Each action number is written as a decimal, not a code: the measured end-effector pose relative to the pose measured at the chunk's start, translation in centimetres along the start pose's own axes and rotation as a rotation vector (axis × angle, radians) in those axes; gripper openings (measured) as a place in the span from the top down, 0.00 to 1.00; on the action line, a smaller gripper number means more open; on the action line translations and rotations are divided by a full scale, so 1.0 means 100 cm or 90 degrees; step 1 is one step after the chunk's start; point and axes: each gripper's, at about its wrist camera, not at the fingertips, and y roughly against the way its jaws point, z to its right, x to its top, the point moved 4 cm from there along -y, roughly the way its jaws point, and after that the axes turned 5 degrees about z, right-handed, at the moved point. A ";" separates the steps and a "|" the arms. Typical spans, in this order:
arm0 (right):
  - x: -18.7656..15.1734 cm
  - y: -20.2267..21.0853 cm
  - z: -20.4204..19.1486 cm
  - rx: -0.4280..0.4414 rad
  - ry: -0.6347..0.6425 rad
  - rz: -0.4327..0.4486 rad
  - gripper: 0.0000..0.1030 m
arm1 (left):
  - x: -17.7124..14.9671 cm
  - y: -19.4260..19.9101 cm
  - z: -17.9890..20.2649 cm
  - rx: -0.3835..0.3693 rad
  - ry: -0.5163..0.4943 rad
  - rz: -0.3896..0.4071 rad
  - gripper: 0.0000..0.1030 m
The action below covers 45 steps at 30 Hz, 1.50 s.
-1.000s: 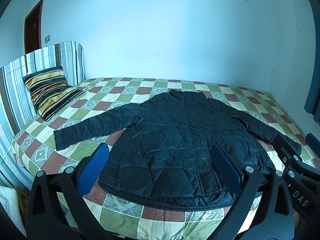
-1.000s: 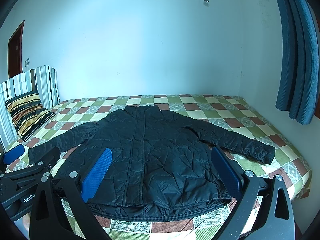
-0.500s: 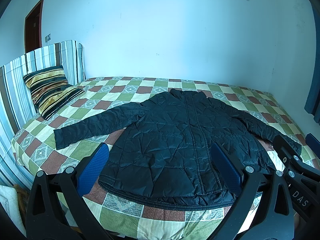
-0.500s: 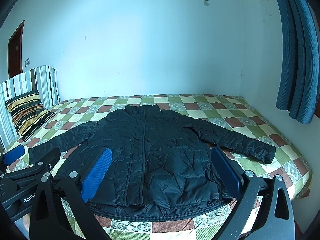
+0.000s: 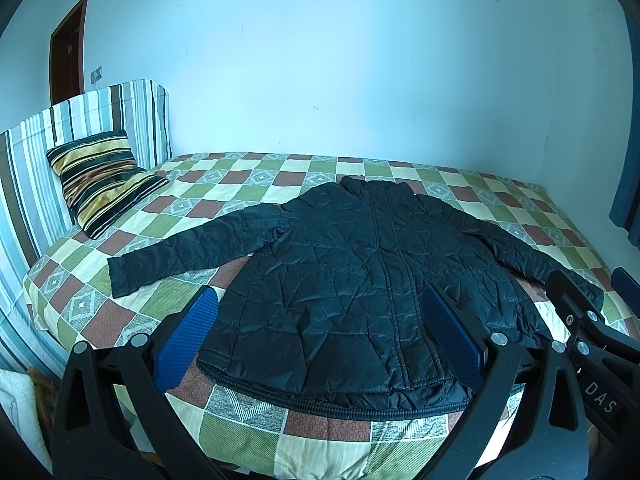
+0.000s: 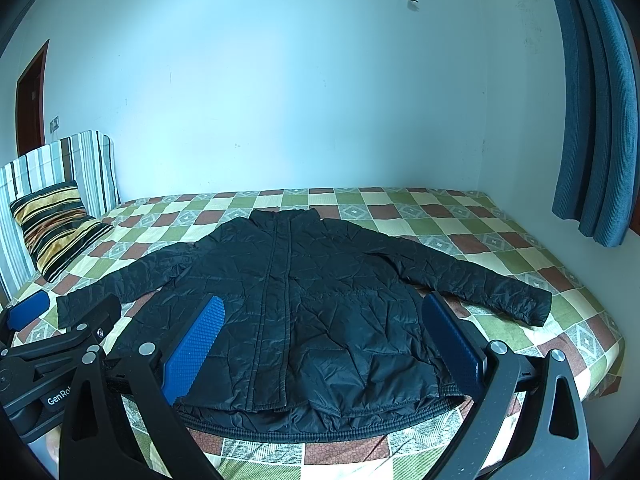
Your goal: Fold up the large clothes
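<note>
covering most of both views is a bed with a checked spread of green, cream and brown, set against a pale wall. spread flat on it lies a black quilted jacket, front up, zip closed, collar toward the wall, hem at the near edge of the bed and both sleeves stretched out to the sides.

only the right wrist view shows the blue curtain at full length beside the bed's far right corner; the left wrist view catches just a sliver of it. the right view also shows the whole right sleeve to its cuff, lying on the spread near the bed's right edge. the left wrist view shows the left sleeve clear to its cuff, more of the striped headboard, the dark doorway behind it, and the striped pillow leaning on the headboard in larger form.

the left gripper hangs over the near edge of the bed above the hem, its blue-padded fingers spread wide with nothing between them. the right gripper hangs level beside it, fingers likewise spread wide and empty, aimed at the jacket's lower half. each camera sees the other gripper at its frame edge.
</note>
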 end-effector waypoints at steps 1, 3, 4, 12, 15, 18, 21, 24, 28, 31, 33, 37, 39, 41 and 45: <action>0.000 0.000 0.000 0.000 0.000 -0.001 0.05 | 0.000 0.000 0.000 0.000 0.000 0.000 0.02; 0.000 0.000 0.000 0.001 -0.001 -0.001 0.05 | -0.001 0.000 0.000 0.000 0.000 -0.001 0.02; -0.001 0.000 0.000 0.001 -0.001 -0.001 0.05 | -0.004 0.001 -0.001 0.000 0.000 -0.001 0.02; -0.001 0.000 -0.001 0.000 -0.001 -0.001 0.05 | -0.005 0.001 -0.001 0.000 0.000 -0.001 0.02; -0.001 0.000 -0.001 0.000 -0.001 -0.001 0.05 | -0.005 0.001 -0.001 0.000 0.000 -0.001 0.02; -0.002 0.000 -0.001 0.001 -0.001 -0.001 0.05 | -0.005 0.001 -0.001 0.000 0.000 -0.002 0.02; -0.003 0.000 -0.001 0.001 -0.001 -0.001 0.05 | -0.004 0.001 -0.001 0.000 0.000 -0.002 0.02; -0.005 0.000 0.000 0.001 -0.001 -0.002 0.05 | -0.005 0.001 -0.001 0.000 0.000 -0.002 0.02; -0.011 -0.004 0.003 0.002 0.000 -0.007 0.05 | -0.012 -0.002 -0.003 -0.002 -0.003 -0.006 0.02; -0.015 -0.012 0.000 0.008 0.000 -0.018 0.05 | -0.021 -0.019 -0.006 -0.001 -0.011 -0.017 0.02; -0.017 -0.018 0.003 0.010 -0.009 -0.025 0.05 | -0.021 -0.028 -0.008 0.009 -0.009 -0.022 0.02; -0.024 -0.038 0.026 -0.010 -0.045 -0.043 0.05 | -0.024 -0.062 -0.022 0.057 -0.011 -0.052 0.02; -0.028 -0.051 0.046 -0.037 -0.067 -0.054 0.05 | -0.028 -0.086 -0.037 0.107 -0.015 -0.064 0.02; -0.031 -0.064 0.069 -0.068 -0.088 -0.059 0.05 | -0.030 -0.107 -0.051 0.152 -0.022 -0.076 0.02; -0.035 -0.092 0.122 -0.150 -0.119 -0.068 0.05 | -0.038 -0.151 -0.087 0.226 -0.025 -0.118 0.02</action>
